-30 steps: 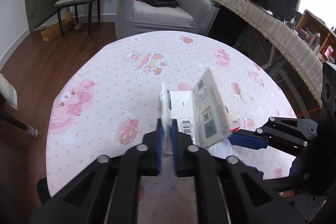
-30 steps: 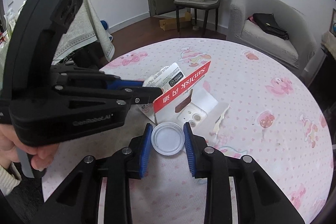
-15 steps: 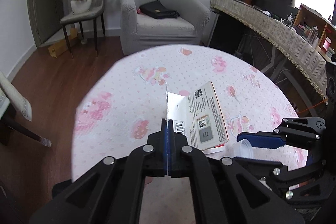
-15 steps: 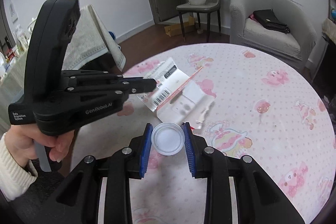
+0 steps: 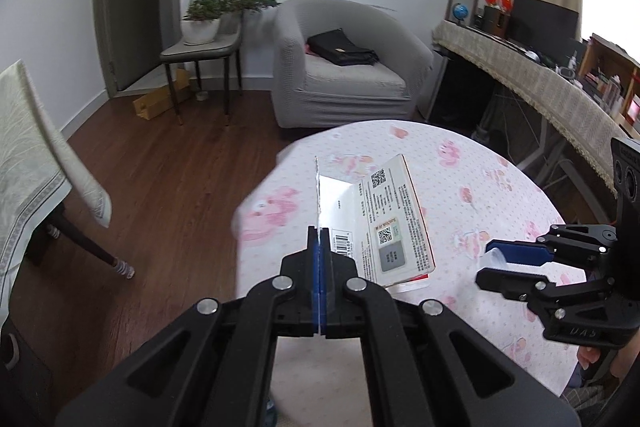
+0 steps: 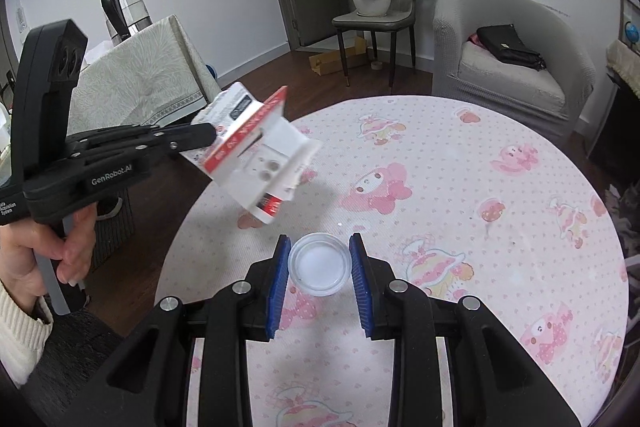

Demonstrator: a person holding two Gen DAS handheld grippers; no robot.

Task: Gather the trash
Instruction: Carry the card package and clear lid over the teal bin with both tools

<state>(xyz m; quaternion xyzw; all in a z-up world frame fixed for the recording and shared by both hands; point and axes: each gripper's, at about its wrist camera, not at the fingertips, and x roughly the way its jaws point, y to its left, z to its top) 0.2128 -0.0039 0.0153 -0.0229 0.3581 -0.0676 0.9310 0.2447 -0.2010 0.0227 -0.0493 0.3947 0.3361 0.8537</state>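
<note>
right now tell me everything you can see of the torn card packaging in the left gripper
The torn card packaging is flat white card with a red edge strip, ripped open and folded, its inner panel showing two small round marks. Its back carries fine print, QR codes and a barcode. It looks like thin cardboard with ragged torn edges. The left gripper has its jaws shut on one thin edge, holding it tilted in the air above the pink patterned tablecloth, touching nothing else.

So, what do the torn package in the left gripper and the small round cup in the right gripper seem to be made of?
The torn package looks like thin printed cardboard, mostly matte: it shows ragged torn edges, folds, a barcode and print. The small round cup looks like translucent plastic, smooth and slightly glossy: the wall is thin and lets light through. Neither material is certain from the look alone.
</note>
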